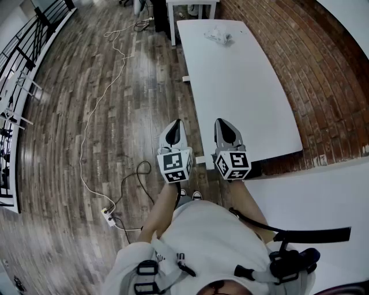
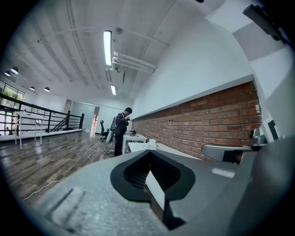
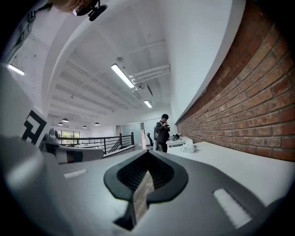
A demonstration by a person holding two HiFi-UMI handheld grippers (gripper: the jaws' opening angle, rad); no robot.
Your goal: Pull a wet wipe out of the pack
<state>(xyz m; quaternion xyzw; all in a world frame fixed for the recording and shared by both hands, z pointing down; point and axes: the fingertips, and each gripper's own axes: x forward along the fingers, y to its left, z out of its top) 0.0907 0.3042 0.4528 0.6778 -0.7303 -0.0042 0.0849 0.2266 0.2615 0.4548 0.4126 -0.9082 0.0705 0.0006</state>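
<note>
The wet wipe pack (image 1: 218, 36) is a small pale packet lying at the far end of a long white table (image 1: 242, 86). It shows small and distant in the left gripper view (image 2: 150, 144) and in the right gripper view (image 3: 188, 148). My left gripper (image 1: 174, 124) and right gripper (image 1: 225, 123) are held side by side at the table's near end, far from the pack. Both point level toward it. In their own views the left gripper (image 2: 148, 153) and the right gripper (image 3: 147, 153) have their jaws together with nothing between them.
A brick wall (image 1: 323, 75) runs along the table's right side. A second white table (image 1: 193, 4) stands beyond the far end, with a person (image 3: 162, 131) standing by it. A cable (image 1: 95, 109) trails over the wooden floor on the left, where a railing (image 1: 23, 52) runs.
</note>
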